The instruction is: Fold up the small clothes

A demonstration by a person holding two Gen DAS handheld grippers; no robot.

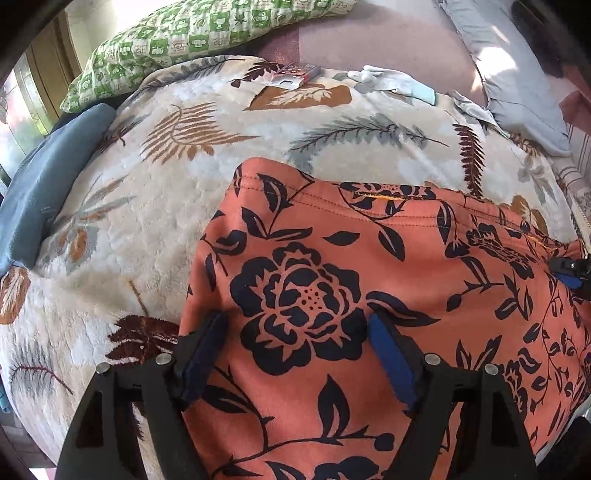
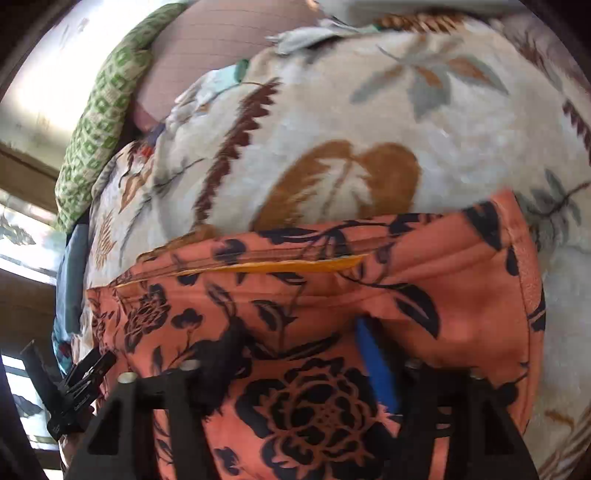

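Orange floral garment (image 1: 369, 302): spread on leaf-print blanket (image 1: 155, 229), black rose-and-leaf print, stitched hem ahead of the fingers, yellow-orange lining slit (image 2: 295, 264) showing near that hem.

Left gripper (image 1: 297, 347): fingers set wide apart over the garment, black pad (image 1: 201, 354) near the cloth's left edge, blue pad (image 1: 391, 362) further in; printed rose lying flat between them; nothing pinched.

Right gripper (image 2: 299, 354): fingers likewise spread, dark pad to the left, blue pad (image 2: 376, 365) to the right, garment cloth lying between; view blurred, contact with cloth not determinable; no fold seen clamped. Seen also at far right of left wrist view, at the garment's edge.

Beyond the fingertips, left wrist view: green checked pillow (image 1: 199, 33), far, at top left; blue-grey cloth (image 1: 48, 184) left of the fingers, on the blanket's margin; small red-and-white packet (image 1: 293, 75) and pale crumpled cloth (image 1: 388, 81) well ahead; grey pillow (image 1: 517, 85) ahead to the right.
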